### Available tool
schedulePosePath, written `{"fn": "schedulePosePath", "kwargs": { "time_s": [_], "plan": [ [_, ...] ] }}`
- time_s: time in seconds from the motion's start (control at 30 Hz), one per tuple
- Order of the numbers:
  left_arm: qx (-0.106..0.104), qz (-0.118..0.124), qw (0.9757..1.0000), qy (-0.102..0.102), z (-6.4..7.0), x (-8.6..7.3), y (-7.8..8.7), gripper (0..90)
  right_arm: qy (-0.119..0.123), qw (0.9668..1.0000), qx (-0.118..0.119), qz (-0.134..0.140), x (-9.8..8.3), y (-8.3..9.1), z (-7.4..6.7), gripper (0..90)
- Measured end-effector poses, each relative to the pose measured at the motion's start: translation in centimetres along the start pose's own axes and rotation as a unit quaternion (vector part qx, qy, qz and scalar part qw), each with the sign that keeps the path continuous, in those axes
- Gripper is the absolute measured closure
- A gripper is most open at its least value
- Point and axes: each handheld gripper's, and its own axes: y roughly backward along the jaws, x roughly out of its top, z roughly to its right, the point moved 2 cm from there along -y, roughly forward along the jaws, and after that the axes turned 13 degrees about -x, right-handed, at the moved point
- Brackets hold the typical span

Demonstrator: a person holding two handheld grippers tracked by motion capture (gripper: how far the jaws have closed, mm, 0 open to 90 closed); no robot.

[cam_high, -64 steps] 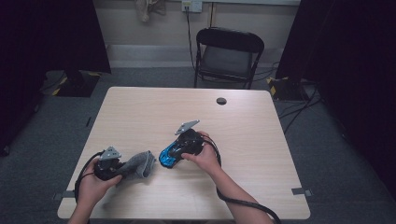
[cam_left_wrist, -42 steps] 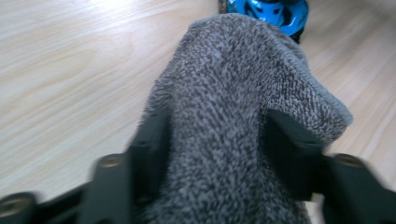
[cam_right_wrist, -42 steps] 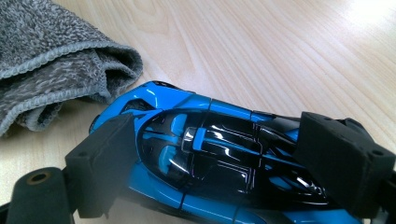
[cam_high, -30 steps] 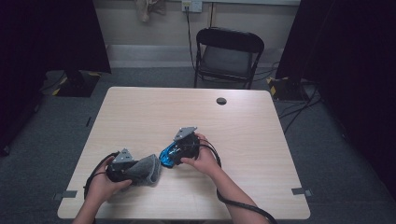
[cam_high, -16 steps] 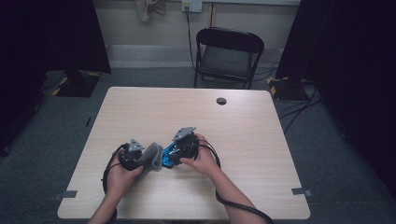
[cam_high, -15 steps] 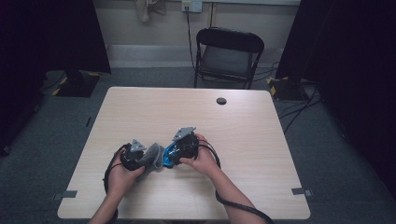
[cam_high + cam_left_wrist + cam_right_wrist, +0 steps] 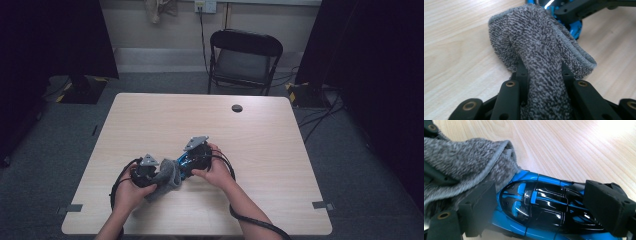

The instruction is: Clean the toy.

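A grey terry cloth [image 7: 541, 50] is bunched between the jaws of my left gripper [image 7: 542, 67], which is shut on it. In the high view the cloth [image 7: 165, 179] sits at the table's front left, with the left gripper [image 7: 159, 175] behind it. My right gripper [image 7: 544, 207] is shut on a shiny blue and black toy car [image 7: 541, 205], one pad on each side. The cloth [image 7: 461, 162] presses against one end of the car. From above, the car [image 7: 182, 162] shows just right of the cloth, in the right gripper [image 7: 187, 160].
The pale wooden table [image 7: 260, 145] has a small dark round cap [image 7: 237, 108] near its far edge. A black folding chair [image 7: 243, 60] stands beyond the table. Cables trail from both grippers toward the front edge.
My left gripper has carried the cloth to the right until it meets the car. The right gripper and the car have stayed where they were.
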Motion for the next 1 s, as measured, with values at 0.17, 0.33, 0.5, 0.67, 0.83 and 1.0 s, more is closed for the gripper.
{"fn": "schedulePosePath", "kwargs": {
  "time_s": [0.17, 0.33, 0.5, 0.67, 0.83, 1.0],
  "plan": [
    [-0.014, -0.006, 0.9999, -0.007, 0.7, 0.1, -0.1, 70.5, 0.001, 1.0000, 0.000, 0.000, 0.0, 0.0, 0.0, 12.0],
    [-0.030, -0.015, 0.9994, -0.009, 1.7, 0.2, -0.3, 70.7, 0.002, 1.0000, -0.001, 0.000, 0.0, 0.0, 0.0, 12.0],
    [-0.050, -0.019, 0.9985, -0.013, 2.6, 0.3, -0.8, 71.1, -0.001, 1.0000, -0.001, 0.000, 0.0, 0.0, -0.1, 12.0],
    [-0.059, -0.022, 0.9977, -0.025, 3.1, 0.4, -1.3, 71.1, 0.000, 1.0000, -0.003, -0.001, 0.1, 0.0, -0.1, 12.0],
    [-0.086, -0.027, 0.9953, -0.037, 4.1, 0.7, -1.9, 71.1, -0.001, 1.0000, -0.004, 0.000, 0.0, 0.0, -0.2, 12.0],
    [-0.102, -0.027, 0.9935, -0.044, 4.7, 1.1, -2.2, 70.9, 0.000, 1.0000, -0.003, 0.000, 0.1, 0.0, -0.2, 12.0]
  ]
}}
